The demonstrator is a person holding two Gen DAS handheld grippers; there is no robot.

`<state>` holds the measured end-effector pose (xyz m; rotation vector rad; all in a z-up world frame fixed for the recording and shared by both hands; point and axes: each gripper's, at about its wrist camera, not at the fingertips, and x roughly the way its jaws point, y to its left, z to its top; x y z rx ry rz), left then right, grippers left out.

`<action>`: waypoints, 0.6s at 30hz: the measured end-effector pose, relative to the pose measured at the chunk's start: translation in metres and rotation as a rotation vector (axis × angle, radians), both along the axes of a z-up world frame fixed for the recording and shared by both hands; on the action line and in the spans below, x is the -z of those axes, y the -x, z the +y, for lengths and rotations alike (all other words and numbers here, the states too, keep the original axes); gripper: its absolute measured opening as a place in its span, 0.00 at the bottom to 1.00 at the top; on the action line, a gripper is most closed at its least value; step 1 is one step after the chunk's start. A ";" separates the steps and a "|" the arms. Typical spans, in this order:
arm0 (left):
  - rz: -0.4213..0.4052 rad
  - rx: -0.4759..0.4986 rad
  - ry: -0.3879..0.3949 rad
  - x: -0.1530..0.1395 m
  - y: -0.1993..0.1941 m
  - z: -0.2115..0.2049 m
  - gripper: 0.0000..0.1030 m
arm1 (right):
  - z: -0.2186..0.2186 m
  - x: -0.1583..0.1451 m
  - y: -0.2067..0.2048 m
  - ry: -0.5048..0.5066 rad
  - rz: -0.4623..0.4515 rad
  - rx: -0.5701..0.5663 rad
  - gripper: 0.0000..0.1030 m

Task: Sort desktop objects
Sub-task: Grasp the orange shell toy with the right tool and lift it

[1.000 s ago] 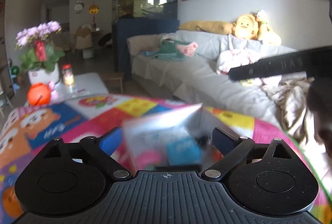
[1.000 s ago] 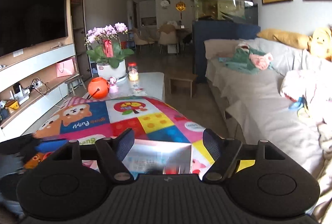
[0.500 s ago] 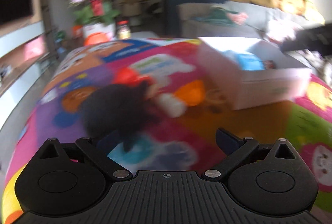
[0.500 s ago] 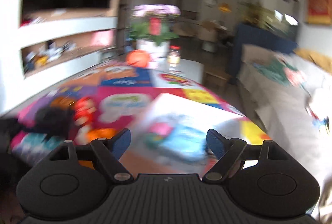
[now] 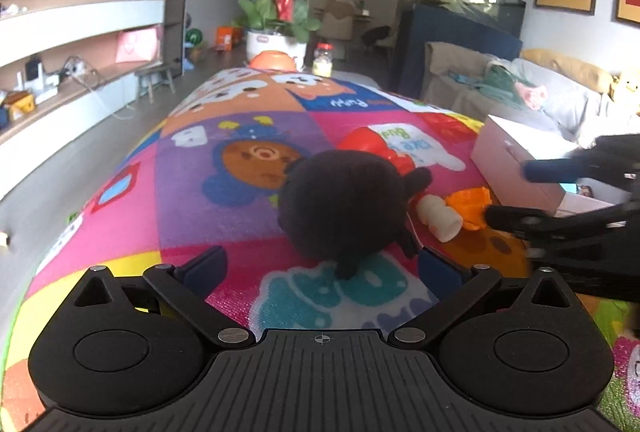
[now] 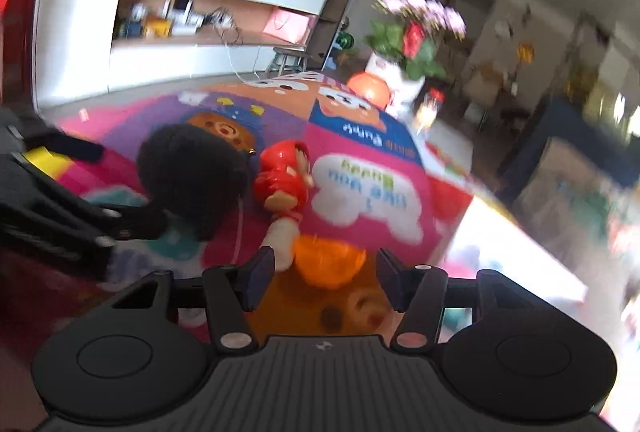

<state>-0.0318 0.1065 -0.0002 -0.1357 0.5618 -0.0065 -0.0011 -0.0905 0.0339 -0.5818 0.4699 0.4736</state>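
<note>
Toys lie in a loose cluster on the patterned play mat [image 5: 224, 167], at centre frame in the left wrist view; going left to right: a black plush toy [image 5: 344, 207], a red figure [image 5: 368, 143] just behind it, a small white bottle [image 5: 440, 218] touching the plush toy's right side, an orange toy [image 5: 470, 201] beside the bottle, and an open white box [image 5: 516, 159] at the right edge.

The left gripper [image 5: 320, 268] stands with its jaws spread wide, the plush toy just ahead of the fingertips and nothing between them. The right gripper [image 6: 326, 278] has just been closing its jaws; the orange toy [image 6: 328, 260] sits between the fingertips, yet the pads do not appear to press on it.

Risks, as judged from this position:
- the bottle touches both the plush toy and the orange toy; a jaw closing on either neighbour may knock the bottle away or trap it in the grip;
- the two grippers work close together, the right one already crossing the right side of the left wrist view; a collision between them is possible;
- the right wrist view is blurred, so alignment on the orange toy cannot be confirmed; a skewed closure could squeeze it out sideways.

Appearance: the plush toy is round, dark and fuzzy, probably compressible; the red figure is glossy; the orange toy looks like hard, ridged plastic, its exact shape unclear.
</note>
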 end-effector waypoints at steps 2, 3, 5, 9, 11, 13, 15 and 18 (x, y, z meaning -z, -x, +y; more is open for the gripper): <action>0.014 0.002 0.013 0.001 -0.003 0.001 1.00 | 0.013 0.012 -0.011 0.098 -0.026 -0.013 0.37; 0.018 -0.001 0.020 0.002 -0.003 0.002 1.00 | 0.019 0.019 -0.015 0.142 -0.029 -0.009 0.33; 0.018 -0.004 0.036 0.003 -0.003 0.004 1.00 | 0.024 0.028 -0.023 0.193 -0.014 -0.010 0.29; 0.024 -0.010 0.048 0.004 -0.004 0.005 1.00 | 0.016 0.026 -0.020 0.159 0.039 0.005 0.17; 0.023 -0.010 0.046 0.004 -0.003 0.004 1.00 | 0.004 0.013 -0.008 0.094 0.072 -0.004 0.15; 0.021 -0.012 0.047 0.004 -0.003 0.005 1.00 | -0.012 0.000 0.008 0.031 0.112 -0.013 0.14; 0.011 -0.017 0.046 0.003 -0.001 0.005 1.00 | -0.032 -0.009 0.024 -0.013 0.147 -0.014 0.14; -0.080 -0.035 0.044 -0.003 0.012 0.005 1.00 | -0.062 -0.008 0.050 0.001 0.131 0.026 0.14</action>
